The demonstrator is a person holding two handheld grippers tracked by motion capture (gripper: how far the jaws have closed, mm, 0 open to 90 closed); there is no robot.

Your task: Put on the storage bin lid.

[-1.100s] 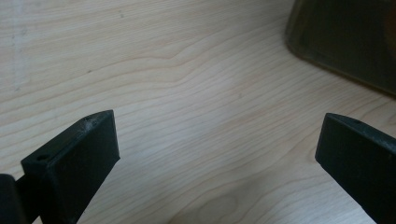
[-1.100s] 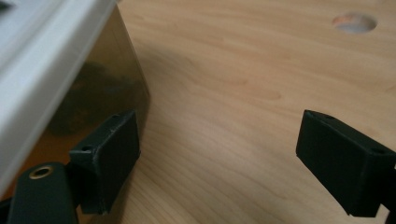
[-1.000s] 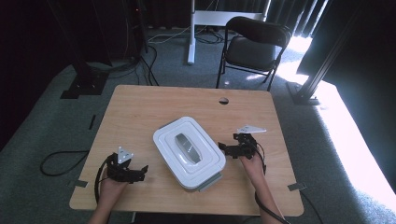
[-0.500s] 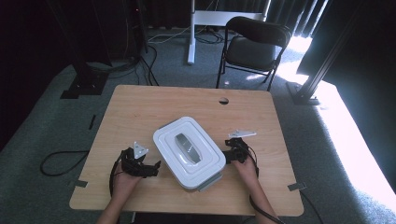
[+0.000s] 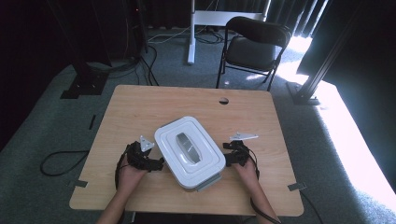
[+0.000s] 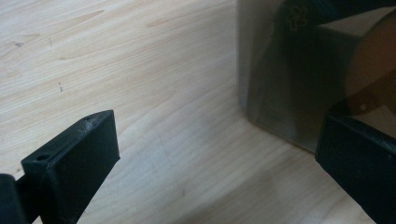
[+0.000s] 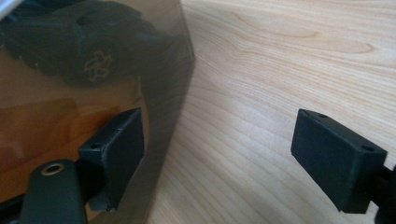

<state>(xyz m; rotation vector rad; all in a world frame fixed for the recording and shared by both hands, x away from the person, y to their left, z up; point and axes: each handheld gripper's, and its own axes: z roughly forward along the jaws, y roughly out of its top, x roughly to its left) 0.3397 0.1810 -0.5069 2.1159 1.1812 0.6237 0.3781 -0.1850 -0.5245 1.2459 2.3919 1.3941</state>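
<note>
The white lidded box (image 5: pixel 190 151) sits near the middle of the wooden table (image 5: pixel 140 107), a bit toward your edge, turned so its long axis runs roughly 11 to 5 o'clock. The lid is on, w/ a grey handle (image 5: pixel 186 144) in the centre of it. A grey clasp sticks out at the box's 5 o'clock end, near you.

Your left gripper (image 5: pixel 156 163) is at the box's 9 o'clock side, tips right up against the wall; can't tell if they touch. In the left gripper view its jaws stand wide apart w/ bare table between them, and the box's shiny side wall (image 6: pixel 280 84) rises at about 1 o'clock, mirroring the gripper. Nothing is held.

Your right gripper (image 5: pixel 227 159) is at the box's 3 o'clock side, also hard by the wall. Its jaws have just been closing a little but are near full width, nothing clamped. In the right gripper view one pad (image 7: pixel 116 140) lies against or just in front of the glossy box wall (image 7: pixel 93 56); the other pad (image 7: pixel 334 154) stands clear over the wood at 3 o'clock.

Beyond the table at 12 o'clock: a black folding chair (image 5: pixel 254 44) on grey carpet. A small round hole (image 5: pixel 223 101) sits in the table's far edge area.
</note>
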